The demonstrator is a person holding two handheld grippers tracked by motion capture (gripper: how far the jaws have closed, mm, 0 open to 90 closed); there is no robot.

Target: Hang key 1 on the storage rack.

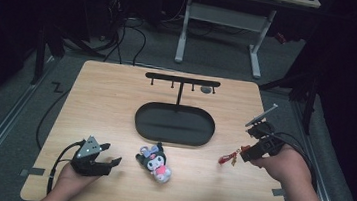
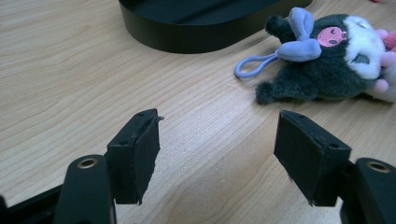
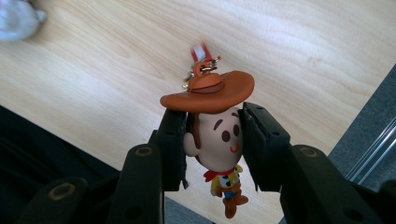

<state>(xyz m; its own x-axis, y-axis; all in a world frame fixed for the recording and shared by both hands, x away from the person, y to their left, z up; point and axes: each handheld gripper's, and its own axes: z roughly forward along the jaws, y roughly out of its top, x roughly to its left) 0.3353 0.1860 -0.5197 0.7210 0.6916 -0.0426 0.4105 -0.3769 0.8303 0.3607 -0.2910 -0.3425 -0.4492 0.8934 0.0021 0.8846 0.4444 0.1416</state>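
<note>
Jaws of the right gripper (image 3: 212,140) clamp a cowboy figure keychain (image 3: 217,135); no legible writing.

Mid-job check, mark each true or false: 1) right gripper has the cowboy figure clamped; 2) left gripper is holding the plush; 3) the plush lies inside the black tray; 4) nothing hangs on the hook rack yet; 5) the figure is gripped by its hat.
1) True: the right gripper is shut on the cowboy figure.
2) False: the left gripper is open over bare table; the plush lies apart from it.
3) False: the plush lies on the table beside the black tray.
4) True: the hook rack carries nothing.
5) False: the pads press the sides of its head, below the hat brim.
</note>
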